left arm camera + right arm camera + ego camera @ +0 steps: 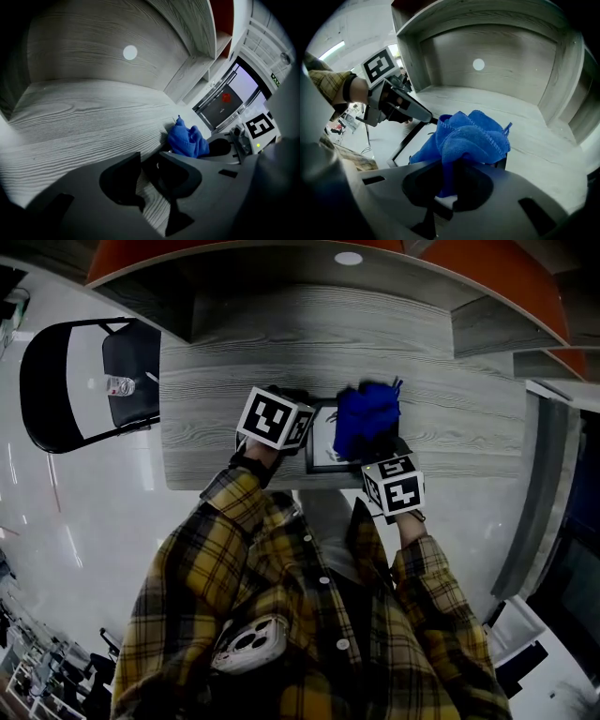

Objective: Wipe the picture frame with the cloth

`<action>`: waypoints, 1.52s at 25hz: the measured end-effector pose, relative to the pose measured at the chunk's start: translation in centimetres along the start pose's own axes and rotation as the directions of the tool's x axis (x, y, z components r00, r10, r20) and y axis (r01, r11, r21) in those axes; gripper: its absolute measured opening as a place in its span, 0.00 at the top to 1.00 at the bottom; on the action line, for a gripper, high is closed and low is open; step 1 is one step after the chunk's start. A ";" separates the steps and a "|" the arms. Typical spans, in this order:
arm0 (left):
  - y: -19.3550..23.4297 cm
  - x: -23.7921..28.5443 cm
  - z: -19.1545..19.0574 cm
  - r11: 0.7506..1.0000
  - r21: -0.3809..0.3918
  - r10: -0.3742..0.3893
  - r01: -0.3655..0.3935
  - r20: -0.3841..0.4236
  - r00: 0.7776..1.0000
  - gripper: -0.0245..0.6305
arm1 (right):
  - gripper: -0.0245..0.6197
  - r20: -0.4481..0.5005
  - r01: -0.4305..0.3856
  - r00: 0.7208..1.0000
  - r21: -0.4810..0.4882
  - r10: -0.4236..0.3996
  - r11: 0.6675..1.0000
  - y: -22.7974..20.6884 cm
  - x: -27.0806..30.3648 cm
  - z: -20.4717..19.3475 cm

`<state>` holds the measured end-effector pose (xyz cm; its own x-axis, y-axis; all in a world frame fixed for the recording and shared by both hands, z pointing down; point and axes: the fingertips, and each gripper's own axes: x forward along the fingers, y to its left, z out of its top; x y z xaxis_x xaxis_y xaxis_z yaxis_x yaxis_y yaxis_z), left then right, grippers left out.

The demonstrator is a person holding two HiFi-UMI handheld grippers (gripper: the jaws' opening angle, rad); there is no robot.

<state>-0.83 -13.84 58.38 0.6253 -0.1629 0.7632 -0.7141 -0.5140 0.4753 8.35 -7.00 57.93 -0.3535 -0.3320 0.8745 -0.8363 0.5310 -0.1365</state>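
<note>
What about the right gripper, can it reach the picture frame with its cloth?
Probably yes. The right gripper is shut on the cloth, which sits over the picture frame with nothing between. The left gripper grips the frame's left edge, clear of the cloth.

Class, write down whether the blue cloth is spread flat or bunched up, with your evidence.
Bunched up. The blue cloth rises in crumpled folds from the shut jaws of the right gripper, over the picture frame.

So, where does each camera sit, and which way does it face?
Head view: on the head, facing down at the table; sleeves, left gripper and right gripper show.
Left gripper view: rides that gripper, facing along jaws pinching the picture frame.
Right gripper view: rides that gripper, facing along jaws holding the cloth.
All share the cloth.
</note>
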 end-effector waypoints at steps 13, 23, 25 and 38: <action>0.2 -0.1 0.1 1.000 -0.007 0.002 -0.002 -0.002 1.000 0.78 | 0.89 -0.045 -0.079 0.996 0.053 0.081 0.995 2.6 -3.3 -5.2; 0.3 0.0 0.1 1.000 -0.004 -0.002 0.002 0.001 1.000 0.78 | 0.89 0.179 -0.140 0.976 0.082 0.124 0.987 2.7 -6.0 3.9; 0.3 0.0 0.2 1.000 -0.002 -0.005 0.005 0.007 1.000 0.78 | 0.89 0.233 -0.139 0.965 0.055 0.123 0.989 2.6 -5.8 6.9; 0.1 -0.1 0.2 1.000 -0.007 -0.003 0.003 0.012 1.000 0.78 | 0.89 0.140 -0.007 0.990 -0.032 0.011 0.999 2.8 2.5 7.1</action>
<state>-0.91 -13.98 58.25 0.6310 -0.1718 0.7565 -0.7146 -0.5083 0.4806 2.17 -11.89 56.43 -0.4183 -0.4321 0.7990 -0.8200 0.5579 -0.1276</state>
